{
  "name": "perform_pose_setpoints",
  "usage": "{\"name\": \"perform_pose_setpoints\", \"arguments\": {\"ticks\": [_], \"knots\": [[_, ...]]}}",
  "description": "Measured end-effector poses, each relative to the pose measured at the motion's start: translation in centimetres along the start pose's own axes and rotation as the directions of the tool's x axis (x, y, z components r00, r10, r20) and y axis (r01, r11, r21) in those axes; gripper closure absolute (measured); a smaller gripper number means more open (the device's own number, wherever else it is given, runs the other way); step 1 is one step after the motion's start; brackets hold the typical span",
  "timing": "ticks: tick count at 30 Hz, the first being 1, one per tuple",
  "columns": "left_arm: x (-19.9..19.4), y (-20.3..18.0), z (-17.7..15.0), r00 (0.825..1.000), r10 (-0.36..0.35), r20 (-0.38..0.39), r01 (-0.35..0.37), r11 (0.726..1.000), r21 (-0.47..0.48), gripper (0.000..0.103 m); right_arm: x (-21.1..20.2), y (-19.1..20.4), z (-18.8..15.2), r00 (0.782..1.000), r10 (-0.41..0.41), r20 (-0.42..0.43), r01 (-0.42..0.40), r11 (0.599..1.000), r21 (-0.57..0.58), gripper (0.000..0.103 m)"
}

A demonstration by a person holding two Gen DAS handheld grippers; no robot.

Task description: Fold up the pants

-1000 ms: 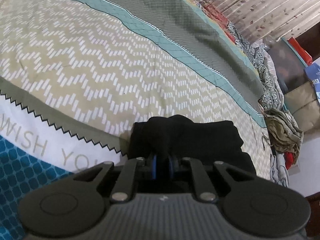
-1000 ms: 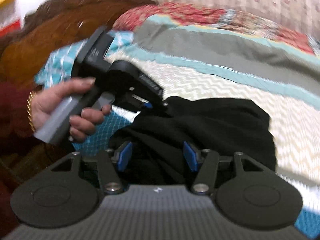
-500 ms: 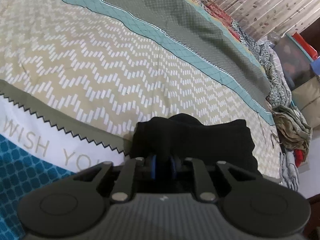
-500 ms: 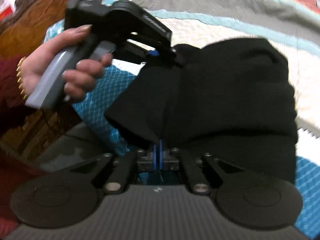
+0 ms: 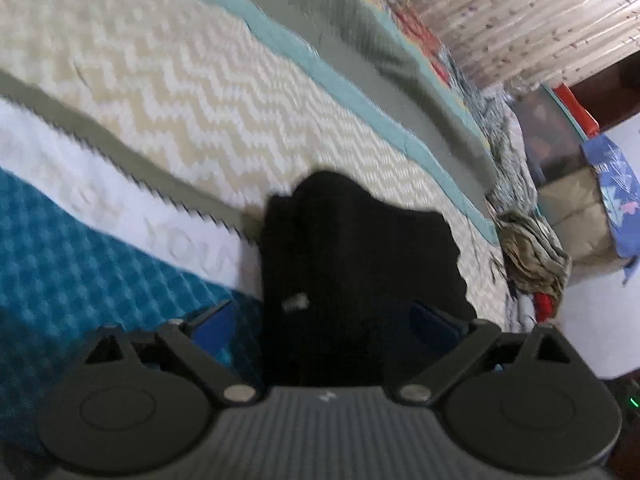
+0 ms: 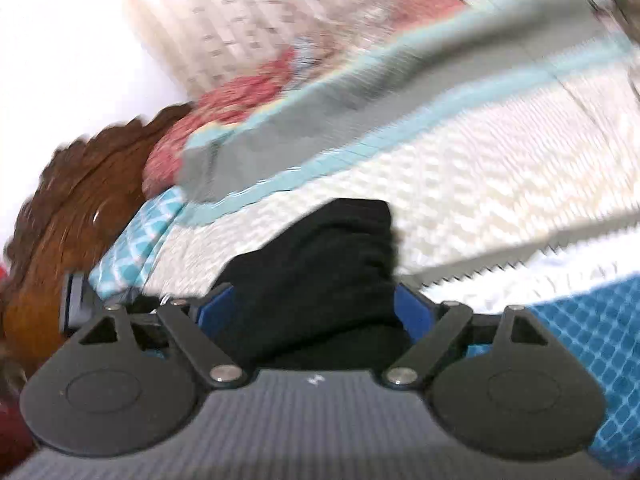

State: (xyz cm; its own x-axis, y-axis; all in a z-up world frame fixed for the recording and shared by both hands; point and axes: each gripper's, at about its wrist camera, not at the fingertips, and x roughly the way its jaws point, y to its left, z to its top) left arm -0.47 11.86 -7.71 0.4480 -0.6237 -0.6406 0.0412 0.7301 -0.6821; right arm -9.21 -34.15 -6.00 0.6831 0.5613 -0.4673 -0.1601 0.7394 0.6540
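Pants (image 5: 352, 256) lie bunched in a black bundle on the bedspread (image 5: 200, 92) just ahead of both grippers — left (image 5: 326, 320) and right (image 6: 316, 308) — whose jaws have just been opening, releasing the cloth, likely to set the fold down.

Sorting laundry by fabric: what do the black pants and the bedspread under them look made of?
The black pants look like a soft, matte knit, perhaps fleece or jersey: they bunch in rounded folds without shine. The bedspread looks like printed woven cotton, flat and matte; blur hides the weave.
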Motion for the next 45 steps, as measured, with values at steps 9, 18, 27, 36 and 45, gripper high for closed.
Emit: {"name": "perform_pose_setpoints", "arguments": {"ticks": [9,18,27,36,45], "knots": [[4.6,-0.7,-2.1,0.994,-0.042,-0.102,0.048,0.997,0.057,0.033,7.6,-1.5,-1.6,0.972,0.103,-0.213,-0.065,0.982,0.178,0.041],[-0.5,-7.3,5.6,0.979,-0.173,0.105,0.143,0.959,0.244,0.059,4.8,7.8,6.2,0.982,0.188,-0.036,-0.191,0.971,-0.140,0.049],[9.5,-10.1,16.5,0.979,-0.027,0.203,-0.054,0.922,0.384,0.058,14.1,3.4,14.8,0.988,0.068,0.137,-0.053,0.992,-0.116,0.049],[19.0,-5.1,16.7,0.982,0.164,0.093,-0.183,0.950,0.253,0.033,20.7,-3.9,13.8,0.991,-0.132,-0.018,0.133,0.974,0.184,0.041],[9.2,-8.2,12.1,0.922,0.277,0.272,-0.354,0.886,0.299,0.034,13.4,0.6,9.7,0.941,-0.327,0.082,0.325,0.945,0.039,0.031]]}}
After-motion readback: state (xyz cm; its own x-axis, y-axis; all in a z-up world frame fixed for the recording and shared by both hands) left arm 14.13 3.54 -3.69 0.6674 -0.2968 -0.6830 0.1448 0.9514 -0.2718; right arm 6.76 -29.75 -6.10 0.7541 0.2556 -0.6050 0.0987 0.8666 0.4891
